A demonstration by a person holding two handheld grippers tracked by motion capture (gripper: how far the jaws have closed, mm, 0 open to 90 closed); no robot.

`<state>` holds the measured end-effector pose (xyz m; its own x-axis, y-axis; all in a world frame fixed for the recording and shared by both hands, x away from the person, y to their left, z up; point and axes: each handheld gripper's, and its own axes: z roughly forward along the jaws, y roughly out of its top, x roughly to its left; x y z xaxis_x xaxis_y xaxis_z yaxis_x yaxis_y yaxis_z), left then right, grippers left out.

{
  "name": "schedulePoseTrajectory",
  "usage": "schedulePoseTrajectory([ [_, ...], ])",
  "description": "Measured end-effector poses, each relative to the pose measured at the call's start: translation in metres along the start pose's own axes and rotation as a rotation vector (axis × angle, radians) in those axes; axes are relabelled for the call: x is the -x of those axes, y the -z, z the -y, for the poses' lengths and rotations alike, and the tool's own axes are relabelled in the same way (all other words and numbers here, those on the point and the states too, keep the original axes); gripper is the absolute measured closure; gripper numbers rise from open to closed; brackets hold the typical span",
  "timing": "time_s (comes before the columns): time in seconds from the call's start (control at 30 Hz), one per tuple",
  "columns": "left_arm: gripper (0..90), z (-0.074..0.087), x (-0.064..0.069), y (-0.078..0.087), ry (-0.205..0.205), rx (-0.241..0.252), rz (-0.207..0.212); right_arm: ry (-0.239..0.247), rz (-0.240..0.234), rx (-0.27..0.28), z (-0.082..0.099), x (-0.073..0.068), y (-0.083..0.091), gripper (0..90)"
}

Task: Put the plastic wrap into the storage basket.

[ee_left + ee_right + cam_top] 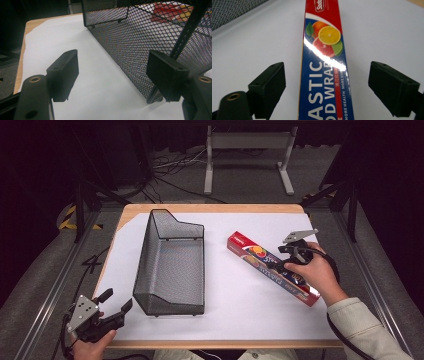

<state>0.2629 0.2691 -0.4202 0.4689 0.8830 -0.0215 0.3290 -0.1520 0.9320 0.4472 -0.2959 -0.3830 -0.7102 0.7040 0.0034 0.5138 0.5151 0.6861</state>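
Note:
A long red and blue plastic wrap box (260,260) (324,62) with fruit pictures lies slantwise on the white sheet at the right. My right gripper (284,259) (324,90) is over its near half, open, with one jaw on either side of the box and a gap at each pad. A black wire mesh basket (150,260) (130,42) stands left of centre, with nothing inside. My left gripper (116,302) (112,72) is open by the basket's near left corner at the table's front edge, and nothing is between its jaws.
A white sheet (240,320) covers most of the wooden table (210,208). Metal rails run along both sides of the table. On the floor behind it stand a grey metal frame (247,142) and loose cables.

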Motion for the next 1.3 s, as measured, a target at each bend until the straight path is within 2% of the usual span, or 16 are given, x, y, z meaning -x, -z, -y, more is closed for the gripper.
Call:
schedulePoseTrajectory([
  [0.13, 26.8, 0.000, 0.000, 0.000, 0.000, 0.000, 0.001, -0.030, -0.003, -0.065, 0.002, -0.001, -0.009, 12.8],
  [0.23, 26.8, 0.000, 0.000, 0.000, 0.001, 0.000, 0.002, -0.041, -0.010, -0.081, 0.004, -0.001, -0.012, 12.8],
  [0.53, 26.8, 0.000, 0.000, 0.000, 0.002, 0.002, 0.001, -0.040, -0.013, -0.166, 0.005, 0.000, -0.024, 12.8],
  [0.57, 26.8, 0.000, 0.000, 0.000, 0.002, 0.002, 0.000, -0.032, -0.004, -0.188, 0.004, -0.001, -0.026, 12.8],
  [0.77, 26.8, 0.000, 0.000, 0.000, 0.000, 0.004, 0.002, -0.023, -0.006, -0.233, 0.004, -0.001, -0.030, 14.4],
  [0.97, 26.8, 0.000, 0.000, 0.000, -0.002, 0.003, 0.001, -0.012, -0.019, -0.288, 0.003, -0.001, -0.036, 20.2],
  [1.07, 26.8, 0.000, 0.000, 0.000, -0.002, 0.003, 0.000, 0.004, -0.016, -0.336, 0.004, -0.002, -0.039, 31.8],
  [1.1, 26.7, 0.000, 0.000, 0.000, -0.002, 0.003, 0.000, 0.021, -0.001, -0.347, 0.004, -0.002, -0.040, 35.3],
  [1.3, 26.8, 0.000, 0.000, 0.001, -0.003, 0.004, -0.002, 0.028, 0.026, -0.356, 0.002, -0.005, -0.039, 39.1],
])
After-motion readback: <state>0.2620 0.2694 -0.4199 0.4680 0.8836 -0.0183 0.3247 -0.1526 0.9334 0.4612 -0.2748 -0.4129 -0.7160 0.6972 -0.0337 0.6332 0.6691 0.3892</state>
